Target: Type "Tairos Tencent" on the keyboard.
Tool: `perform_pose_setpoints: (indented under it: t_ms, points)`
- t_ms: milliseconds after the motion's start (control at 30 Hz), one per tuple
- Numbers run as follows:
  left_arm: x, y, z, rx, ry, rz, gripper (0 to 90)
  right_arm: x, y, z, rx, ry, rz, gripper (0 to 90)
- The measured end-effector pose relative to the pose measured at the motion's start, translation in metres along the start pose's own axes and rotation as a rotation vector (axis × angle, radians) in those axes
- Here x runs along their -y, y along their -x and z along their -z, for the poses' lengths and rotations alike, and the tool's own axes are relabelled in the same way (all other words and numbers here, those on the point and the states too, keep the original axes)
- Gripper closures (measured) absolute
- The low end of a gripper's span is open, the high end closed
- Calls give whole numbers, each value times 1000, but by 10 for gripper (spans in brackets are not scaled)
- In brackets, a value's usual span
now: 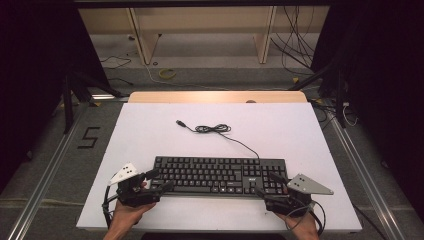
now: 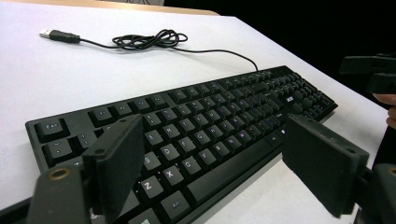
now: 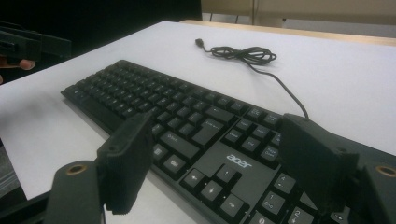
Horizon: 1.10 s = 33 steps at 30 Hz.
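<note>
Two tools gape wide: my left tool straddles the black keyboard's left end, my right tool its right end, on the white tabletop.

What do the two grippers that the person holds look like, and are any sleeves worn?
Both are black. The left gripper carries a pale grey three-cornered plate on top; the right gripper carries a darker grey one. A black cable trails from each. In the gripper views, each has two flat, rectangular black pads and a brass-coloured ring at the base. The forearms are bare, with no sleeves.
</note>
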<state>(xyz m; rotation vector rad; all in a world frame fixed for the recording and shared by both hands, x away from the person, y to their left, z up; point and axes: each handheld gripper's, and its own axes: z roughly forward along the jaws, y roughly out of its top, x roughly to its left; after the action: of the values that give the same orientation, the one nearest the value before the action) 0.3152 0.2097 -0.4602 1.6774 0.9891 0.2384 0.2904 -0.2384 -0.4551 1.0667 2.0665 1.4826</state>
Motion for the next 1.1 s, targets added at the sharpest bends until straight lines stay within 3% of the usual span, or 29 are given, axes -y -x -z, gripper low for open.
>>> perform_pose_setpoints:
  t_ms: [733,1100]
  points:
    - [-1,-1,0,-10,-5,2,209,-3,-7,-7,-30,-16,-11,283]
    - [-1,-3,0,-21,-10,8,216,-10,-13,-20,-60,-44,-2,295]
